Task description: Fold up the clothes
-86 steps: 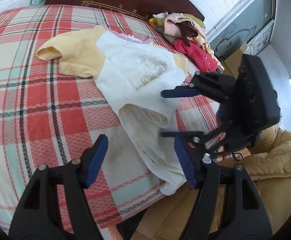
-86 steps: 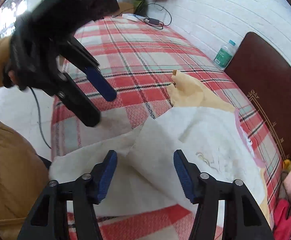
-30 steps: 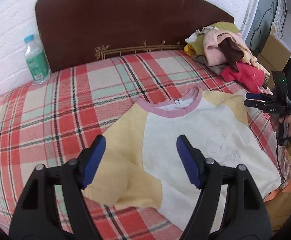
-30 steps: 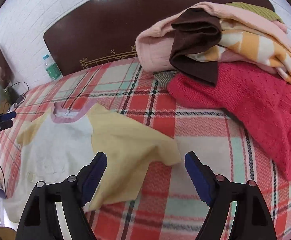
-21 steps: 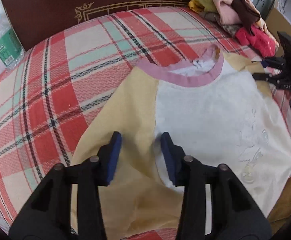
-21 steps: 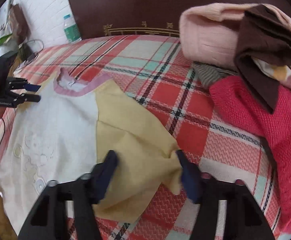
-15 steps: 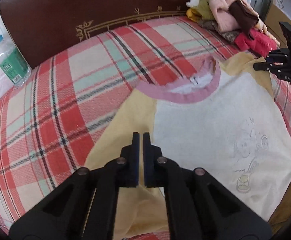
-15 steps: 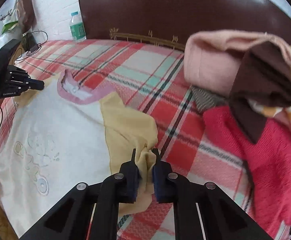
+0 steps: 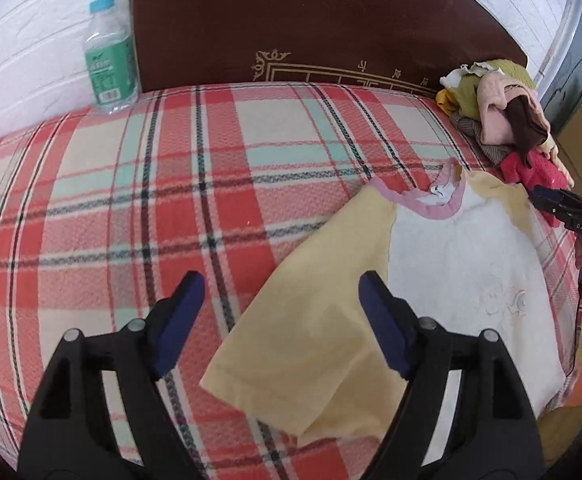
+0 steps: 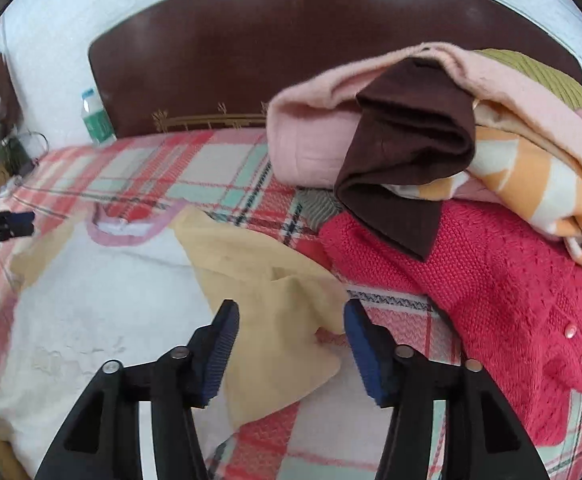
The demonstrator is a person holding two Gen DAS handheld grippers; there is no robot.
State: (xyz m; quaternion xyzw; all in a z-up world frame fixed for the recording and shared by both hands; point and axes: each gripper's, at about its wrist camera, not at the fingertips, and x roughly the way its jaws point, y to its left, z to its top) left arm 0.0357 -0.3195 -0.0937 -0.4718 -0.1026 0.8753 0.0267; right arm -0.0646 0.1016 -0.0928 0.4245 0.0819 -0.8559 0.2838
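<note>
Yellow-sleeved and white in the body, a child's T-shirt [image 9: 447,264] with a pink neckband is lying face up on the red plaid bedspread [image 9: 139,208], its collar pointing toward the far dark brown headboard [image 9: 311,20]. Hovering above the shirt's left sleeve, the left gripper [image 9: 281,314] is standing wide open, its blue-padded fingers [image 9: 181,312] straddling the sleeve's near edge and gripping nothing. At the right edge of the left wrist view, the right gripper [image 9: 567,212] is sitting beside the shirt's other shoulder. Seen from its own camera, the right gripper [image 10: 289,344] is spread apart as well, its fingers [image 10: 219,352] framing the rumpled right sleeve [image 10: 275,300] with no cloth between them. Just right of that sleeve, a heap of clothes [image 10: 471,184] is resting on the bedspread: a red knit cardigan [image 10: 491,300] near, with pink, brown and orange-striped pieces piled on it. Far left, a water bottle with a green label [image 9: 109,68] is standing upright against the white brick wall beside the headboard.
</note>
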